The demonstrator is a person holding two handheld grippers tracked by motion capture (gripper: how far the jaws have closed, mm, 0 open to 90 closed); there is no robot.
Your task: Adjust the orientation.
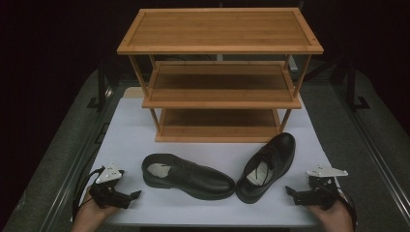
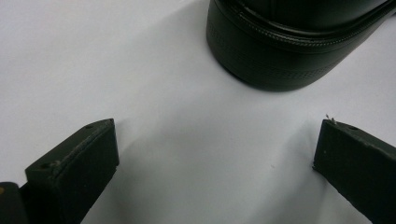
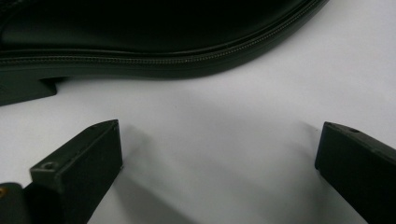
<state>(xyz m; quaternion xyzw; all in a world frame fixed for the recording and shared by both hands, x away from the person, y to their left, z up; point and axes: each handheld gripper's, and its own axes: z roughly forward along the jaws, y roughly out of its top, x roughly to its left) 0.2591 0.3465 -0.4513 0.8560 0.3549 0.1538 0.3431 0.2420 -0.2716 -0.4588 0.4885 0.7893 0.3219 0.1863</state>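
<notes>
Two black leather lace-up shoes lie on the white table (image 1: 145, 125) in the lower middle of the high view, in front of a three-tier wooden shoe rack (image 1: 220, 72) that fills the upper centre. The left shoe (image 1: 186, 175) lies almost crosswise, heel toward the lower left and toe pointing right. The right shoe (image 1: 267, 165) lies slantwise, its toe toward the upper right, near the rack's bottom shelf, and its heel at the bottom beside the other shoe's toe; the two look to be touching or nearly so there. Pale insoles show inside both, but any print on them is too small to read, and I can make out no brand or lettering on the leather or the rack.

The left gripper (image 1: 133, 195) sits in the lower left corner, held in a hand (image 1: 92, 212), its jaws spread wide and holding nothing. In the left gripper view the shoe's heel (image 2: 280, 42) fills the upper right, apart from the jaws. The right gripper (image 1: 289, 190) sits in the lower right, just beside the right shoe; its jaws also stand wide apart, empty, with the shoe's sole edge (image 3: 154, 58) running across the top of its view.
</notes>
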